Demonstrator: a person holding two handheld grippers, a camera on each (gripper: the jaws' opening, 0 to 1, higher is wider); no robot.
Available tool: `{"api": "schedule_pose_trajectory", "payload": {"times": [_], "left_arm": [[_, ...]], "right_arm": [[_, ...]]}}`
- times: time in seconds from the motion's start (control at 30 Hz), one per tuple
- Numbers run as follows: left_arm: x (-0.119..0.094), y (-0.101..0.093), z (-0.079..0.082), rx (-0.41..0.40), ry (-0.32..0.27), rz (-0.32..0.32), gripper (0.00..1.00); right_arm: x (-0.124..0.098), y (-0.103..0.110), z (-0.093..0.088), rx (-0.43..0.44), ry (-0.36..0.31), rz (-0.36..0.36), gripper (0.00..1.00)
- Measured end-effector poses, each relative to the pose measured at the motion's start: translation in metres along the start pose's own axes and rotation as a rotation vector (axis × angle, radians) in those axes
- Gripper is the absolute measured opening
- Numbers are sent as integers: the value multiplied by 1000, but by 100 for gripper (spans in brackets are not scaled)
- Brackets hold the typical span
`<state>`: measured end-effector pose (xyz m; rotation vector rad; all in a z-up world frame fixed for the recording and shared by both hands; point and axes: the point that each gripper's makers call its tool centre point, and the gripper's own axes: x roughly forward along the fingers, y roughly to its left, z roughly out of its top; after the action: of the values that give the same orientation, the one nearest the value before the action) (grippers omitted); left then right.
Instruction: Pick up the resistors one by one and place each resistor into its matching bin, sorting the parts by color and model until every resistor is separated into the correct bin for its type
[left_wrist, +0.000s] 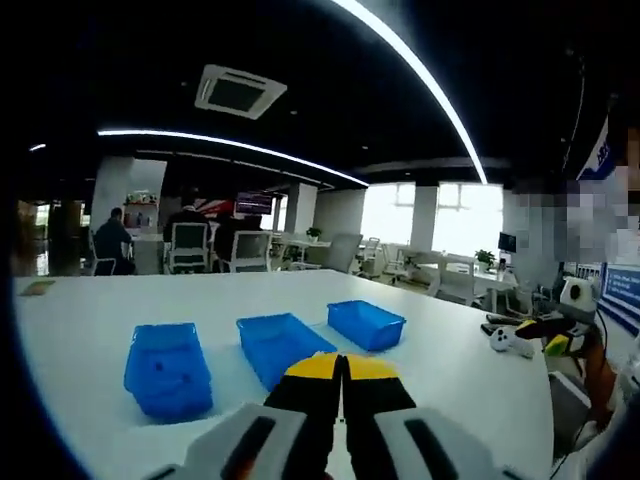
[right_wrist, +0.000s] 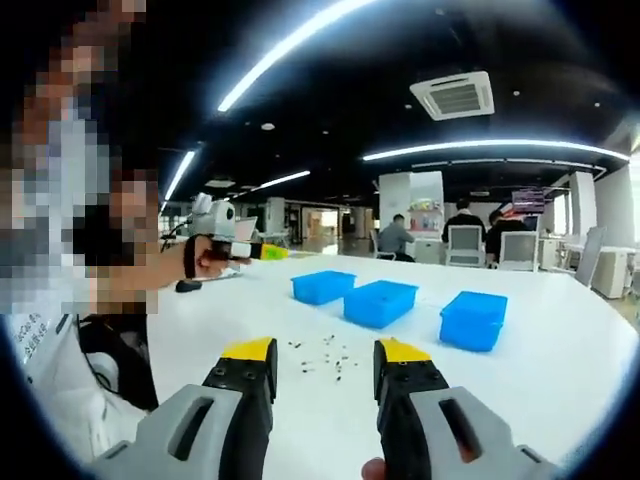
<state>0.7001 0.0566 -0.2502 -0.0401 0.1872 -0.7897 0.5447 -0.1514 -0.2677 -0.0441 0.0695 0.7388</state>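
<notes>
3 blue bins (right_wrist: 379, 302), white table (right_wrist: 560, 360) (dark resistors (right_wrist: 325, 356)).

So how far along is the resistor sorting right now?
Apparently not begun. The resistors lie in a loose scatter on the white table, apart from the three blue bins. The right gripper is open and the left gripper shut, neither holding anything. All sorting remains.

Bare white table (right_wrist: 560, 350) all around the scattered resistors (right_wrist: 325, 355), open from above. Three blue bins (right_wrist: 380, 302) stand behind them, gaps between.
</notes>
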Motion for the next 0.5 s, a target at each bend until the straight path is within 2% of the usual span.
{"api": "schedule_pose_trajectory", "payload": {"times": [0.13,0.37,0.5], "left_arm": [[30,16,4,5,23,32,4],[96,50,6,8,85,104,4],[118,64,3,10,110,143,4]], "right_arm": [[0,-2,-1,2,3,-5,40],[1,-6,3,5,1,-12,40],[2,-9,4,7,-3,-18,40]]}}
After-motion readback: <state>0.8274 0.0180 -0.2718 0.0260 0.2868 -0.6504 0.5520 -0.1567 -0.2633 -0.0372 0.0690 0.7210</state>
